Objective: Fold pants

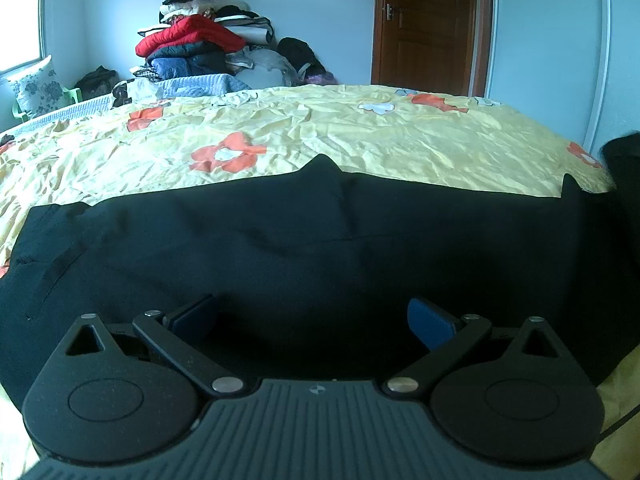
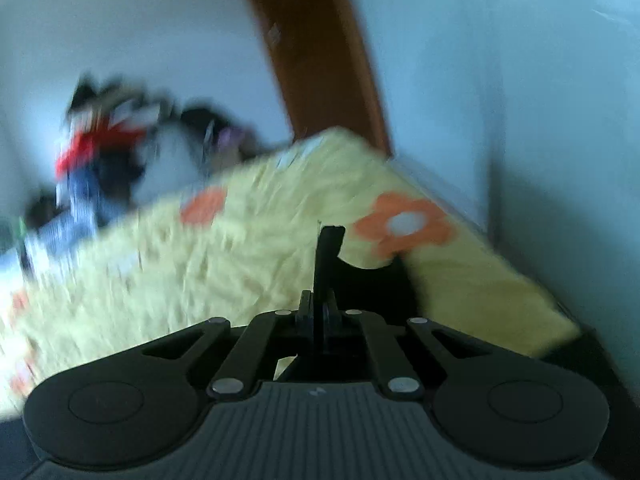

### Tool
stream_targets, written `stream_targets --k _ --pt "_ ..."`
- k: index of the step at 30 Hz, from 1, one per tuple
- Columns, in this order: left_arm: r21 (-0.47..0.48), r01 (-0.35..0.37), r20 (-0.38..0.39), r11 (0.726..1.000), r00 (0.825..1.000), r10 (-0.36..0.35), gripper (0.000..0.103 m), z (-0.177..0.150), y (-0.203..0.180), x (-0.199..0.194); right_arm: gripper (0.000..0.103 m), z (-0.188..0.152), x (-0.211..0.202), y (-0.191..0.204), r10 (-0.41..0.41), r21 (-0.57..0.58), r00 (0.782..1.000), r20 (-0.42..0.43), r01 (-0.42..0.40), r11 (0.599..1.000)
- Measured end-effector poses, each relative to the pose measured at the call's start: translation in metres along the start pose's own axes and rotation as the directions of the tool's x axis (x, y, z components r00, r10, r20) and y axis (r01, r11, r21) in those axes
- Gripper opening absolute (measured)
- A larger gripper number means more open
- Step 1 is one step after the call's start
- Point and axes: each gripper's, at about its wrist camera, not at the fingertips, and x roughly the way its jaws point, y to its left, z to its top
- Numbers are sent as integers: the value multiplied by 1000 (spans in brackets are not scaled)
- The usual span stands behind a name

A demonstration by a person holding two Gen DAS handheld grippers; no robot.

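Black pants (image 1: 304,240) lie spread across the near part of a bed with a yellow flowered sheet (image 1: 320,136). My left gripper (image 1: 312,320) is open, its blue pads wide apart just above the black fabric, holding nothing. In the right wrist view, which is motion-blurred, my right gripper (image 2: 318,312) is shut on a strip of the black pants (image 2: 326,256) that sticks up between the pads, lifted above the sheet (image 2: 200,264). More black cloth hangs to its right.
A pile of clothes and bedding (image 1: 200,48) stands at the far side of the bed. A brown door (image 1: 428,24) and white wardrobe (image 1: 560,60) are at the back right. A window and a flowered pillow (image 1: 36,88) are at the left.
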Motion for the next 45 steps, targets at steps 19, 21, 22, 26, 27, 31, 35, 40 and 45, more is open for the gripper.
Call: stream_targets --k 19,21,22,26,27,31,35,40,45 --pt "9 -7 -2 1000 1000 7 103 -1 -1 1 4 -73 -98 -136 -168 296 986 -18 166 941" --pt "9 -3 -3 1000 1000 3 103 0 -1 0 5 -74 -100 -135 -163 298 986 -32 165 940" --pt "11 -1 -10 1000 1000 1 103 0 0 -1 6 -71 -104 -132 -191 300 981 -26 190 935" --pt "-19 39 -26 999 999 -39 102 14 6 -15 25 -65 -142 -108 -431 350 880 199 347 870" --pt "-30 57 -14 998 998 -57 102 22 7 -19 24 -60 -146 -89 -361 259 890 279 292 921" --pt "33 69 -40 997 997 -68 102 56 -5 -8 31 -44 -74 0 199 -120 970 -142 -216 969" --pt "197 72 -86 978 995 -56 102 68 -27 11 31 -83 -14 104 301 -384 786 -541 -549 743" --pt "284 41 -149 958 989 1 102 69 -43 68 30 -89 39 145 236 -468 823 -517 -503 727" --pt "176 -100 -105 979 987 120 95 88 -18 77 32 -67 46 116 176 -377 915 -363 -317 870"
